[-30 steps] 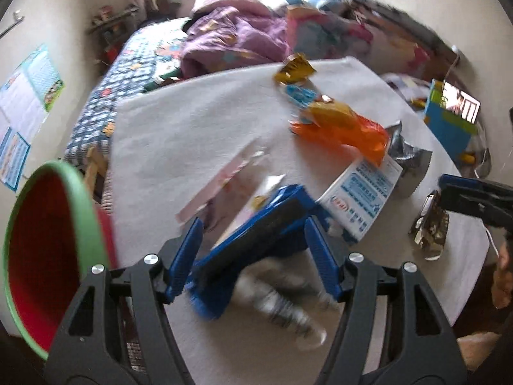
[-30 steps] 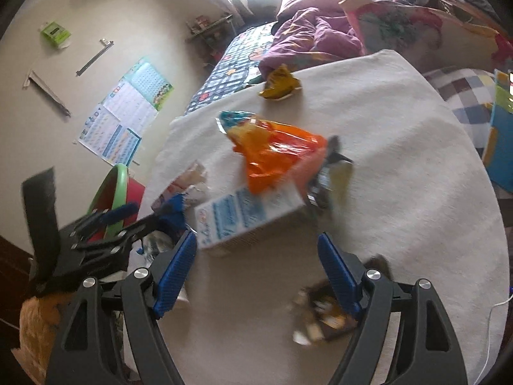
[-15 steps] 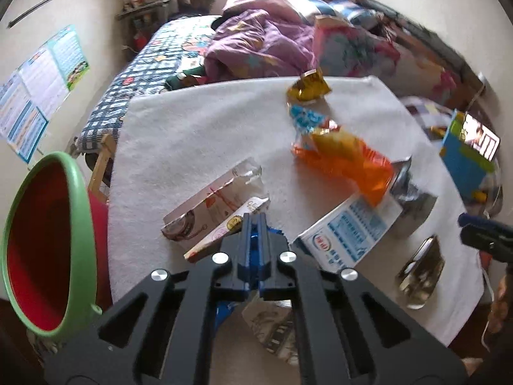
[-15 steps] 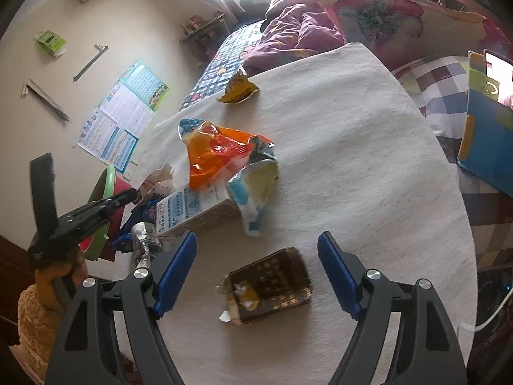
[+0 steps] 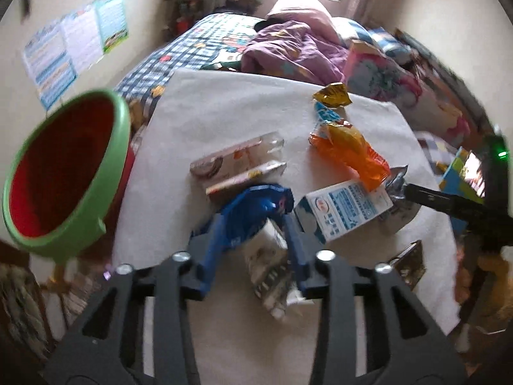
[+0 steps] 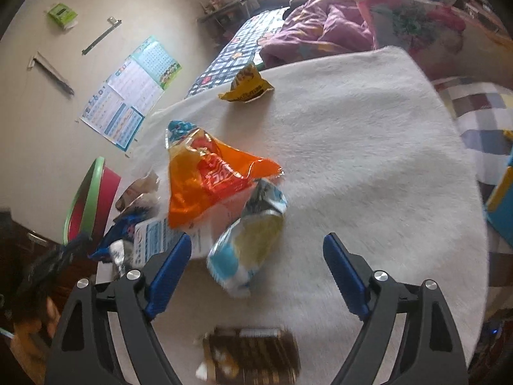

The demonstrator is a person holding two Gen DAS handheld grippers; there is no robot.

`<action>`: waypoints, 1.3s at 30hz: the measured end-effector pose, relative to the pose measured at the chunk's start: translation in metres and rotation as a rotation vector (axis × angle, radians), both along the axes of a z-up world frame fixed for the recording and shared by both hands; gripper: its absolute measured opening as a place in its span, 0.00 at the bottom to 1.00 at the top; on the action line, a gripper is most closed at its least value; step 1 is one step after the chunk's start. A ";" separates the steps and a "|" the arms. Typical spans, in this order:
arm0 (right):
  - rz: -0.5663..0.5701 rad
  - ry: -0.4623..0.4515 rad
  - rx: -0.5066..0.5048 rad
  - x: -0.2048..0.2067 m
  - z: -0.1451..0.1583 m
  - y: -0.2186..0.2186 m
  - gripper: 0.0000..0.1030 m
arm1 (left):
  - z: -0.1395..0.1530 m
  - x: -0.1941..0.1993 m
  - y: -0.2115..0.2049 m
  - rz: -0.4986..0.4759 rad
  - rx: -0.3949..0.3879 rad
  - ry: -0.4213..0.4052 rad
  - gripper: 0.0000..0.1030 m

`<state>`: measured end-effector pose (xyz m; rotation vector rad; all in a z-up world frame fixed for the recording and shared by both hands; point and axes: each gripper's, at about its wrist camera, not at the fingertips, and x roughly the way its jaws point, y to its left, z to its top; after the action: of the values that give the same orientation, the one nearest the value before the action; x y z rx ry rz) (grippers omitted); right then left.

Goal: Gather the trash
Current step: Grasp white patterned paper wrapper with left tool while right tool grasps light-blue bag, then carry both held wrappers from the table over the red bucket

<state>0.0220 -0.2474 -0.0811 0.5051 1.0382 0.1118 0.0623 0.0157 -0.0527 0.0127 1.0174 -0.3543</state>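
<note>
Trash lies on a white-clothed round table. My left gripper is over the near edge with its jaws opening. A blue wrapper drapes across its fingertips, and a silvery wrapper lies between the fingers. The pads do not press on either. My right gripper is open and still opening. It straddles a light-blue and yellow wrapper without touching it. A dark brown wrapper lies under the right gripper's base. An orange bag and a white-blue carton lie just beyond.
A red bin with a green rim stands off the table's left edge. Two clear packets and a yellow wrapper lie farther back. A bed with purple bedding is behind the table. A blue toy sits on the right.
The left jaws stood open around the blue wrapper, then shut, and now part again while the hand rolls. The right gripper moved forward from the brown wrapper to the light-blue one.
</note>
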 end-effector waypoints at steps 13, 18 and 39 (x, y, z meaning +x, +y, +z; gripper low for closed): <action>0.018 -0.041 0.041 -0.025 0.013 -0.008 0.34 | -0.034 -0.013 -0.012 0.066 -0.146 0.164 0.46; 0.006 -0.072 0.024 -0.034 0.027 -0.009 0.34 | -0.035 -0.013 -0.026 0.043 -0.107 0.140 0.49; 0.064 -0.096 0.024 -0.035 0.035 0.017 0.34 | -0.044 -0.012 -0.013 0.111 -0.075 0.138 0.50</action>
<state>-0.0132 -0.2306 -0.0464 0.4834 0.9602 0.2034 0.0507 0.0026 -0.0969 -0.1365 1.1352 -0.2943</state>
